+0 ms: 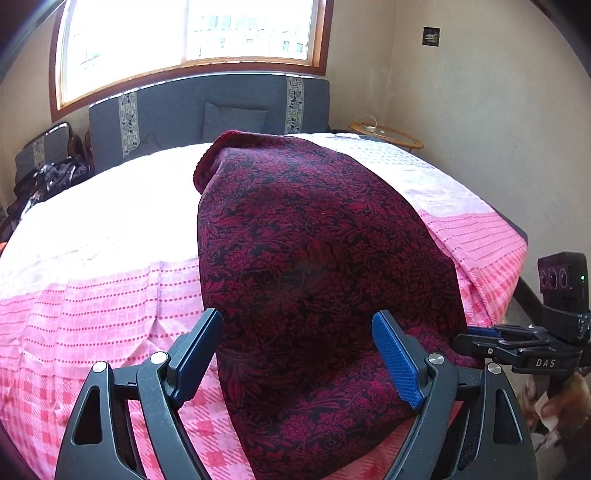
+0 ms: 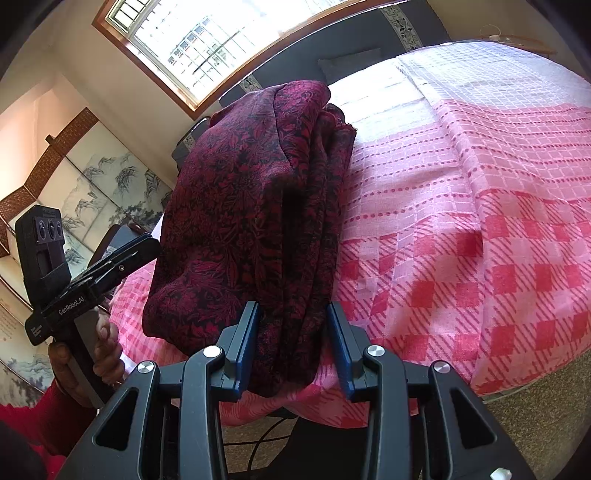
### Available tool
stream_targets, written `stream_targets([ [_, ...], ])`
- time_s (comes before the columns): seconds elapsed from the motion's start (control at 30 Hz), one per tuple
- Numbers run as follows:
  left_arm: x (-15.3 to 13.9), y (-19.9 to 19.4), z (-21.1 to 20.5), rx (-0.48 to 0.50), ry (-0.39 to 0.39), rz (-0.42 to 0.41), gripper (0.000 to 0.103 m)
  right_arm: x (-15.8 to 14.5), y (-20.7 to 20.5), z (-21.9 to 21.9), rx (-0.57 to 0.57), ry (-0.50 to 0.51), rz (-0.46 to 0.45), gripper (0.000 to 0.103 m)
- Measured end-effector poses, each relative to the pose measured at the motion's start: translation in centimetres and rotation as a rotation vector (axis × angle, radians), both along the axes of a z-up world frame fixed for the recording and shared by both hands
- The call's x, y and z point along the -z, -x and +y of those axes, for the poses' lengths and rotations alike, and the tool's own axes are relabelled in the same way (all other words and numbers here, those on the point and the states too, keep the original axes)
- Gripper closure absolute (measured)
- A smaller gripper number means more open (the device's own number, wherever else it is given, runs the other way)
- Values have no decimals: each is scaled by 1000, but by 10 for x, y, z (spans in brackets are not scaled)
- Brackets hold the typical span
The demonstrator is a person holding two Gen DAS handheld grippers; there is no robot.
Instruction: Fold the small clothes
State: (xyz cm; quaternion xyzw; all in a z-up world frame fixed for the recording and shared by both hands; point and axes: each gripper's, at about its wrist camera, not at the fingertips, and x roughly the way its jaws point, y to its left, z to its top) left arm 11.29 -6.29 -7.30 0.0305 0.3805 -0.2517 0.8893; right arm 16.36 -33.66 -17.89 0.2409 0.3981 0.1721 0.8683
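Note:
A dark red floral cloth (image 1: pixel 314 240) lies folded in a long band on the pink checked bedcover (image 1: pixel 92 314), its near end hanging over the bed's front edge. My left gripper (image 1: pixel 297 315) is open, with its blue pads to either side of the cloth and not pressing on it. At the cloth's near right edge, my right gripper (image 2: pixel 291 314) is shut on the bunched folds of the cloth (image 2: pixel 251 184). From the left wrist view the right gripper (image 1: pixel 465 338) comes in from the right. In the right wrist view the left gripper (image 2: pixel 147 245) sits at the cloth's left side, held by a hand (image 2: pixel 107 354).
A grey headboard (image 1: pixel 177 107) with a cushion stands under the window (image 1: pixel 184 33) beyond the bed. A round side table (image 1: pixel 388 134) stands at the back right. A painted folding screen (image 2: pixel 92 184) lines the left. Speckled carpet (image 2: pixel 535 417) lies below the bed's front edge.

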Motion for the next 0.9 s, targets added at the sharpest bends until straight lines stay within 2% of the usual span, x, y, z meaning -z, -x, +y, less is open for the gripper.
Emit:
stream_targets([
  [0.07, 1, -19, 15, 17, 68, 53, 20, 0, 0, 0, -3, -1, -1, 69],
  [0.2, 11, -58, 44, -13, 159, 135, 20, 1, 0, -1, -7, -11, -3, 69],
  [0.23, 15, -68, 53, -17, 206, 168, 20, 1, 0, -2, -8, -13, -3, 69],
  [0.3, 28, -86, 68, 27, 342, 268, 20, 2, -2, -2, -11, -12, -4, 69],
  [0.43, 61, -113, 70, 127, 501, 493, 20, 2, -2, -3, -17, -16, -5, 69],
  [0.5, 73, -120, 70, 152, 573, 559, 20, 1, -3, -3, -18, -15, -5, 69],
  [0.63, 70, -124, 54, 193, 523, 502, 19, 2, -2, -4, -15, -26, -6, 69],
  [0.73, 65, -116, 43, 169, 424, 405, 25, 2, -4, -7, -11, -58, 20, 68],
  [0.77, 63, -115, 40, 159, 399, 388, 26, -1, -5, -8, -12, -53, 41, 63],
  [0.83, 62, -113, 38, 135, 388, 388, 28, -19, -6, -9, 22, 40, 34, 60],
  [0.9, 63, -113, 36, 121, 385, 395, 28, -53, -10, -7, 43, 155, -34, 60],
])
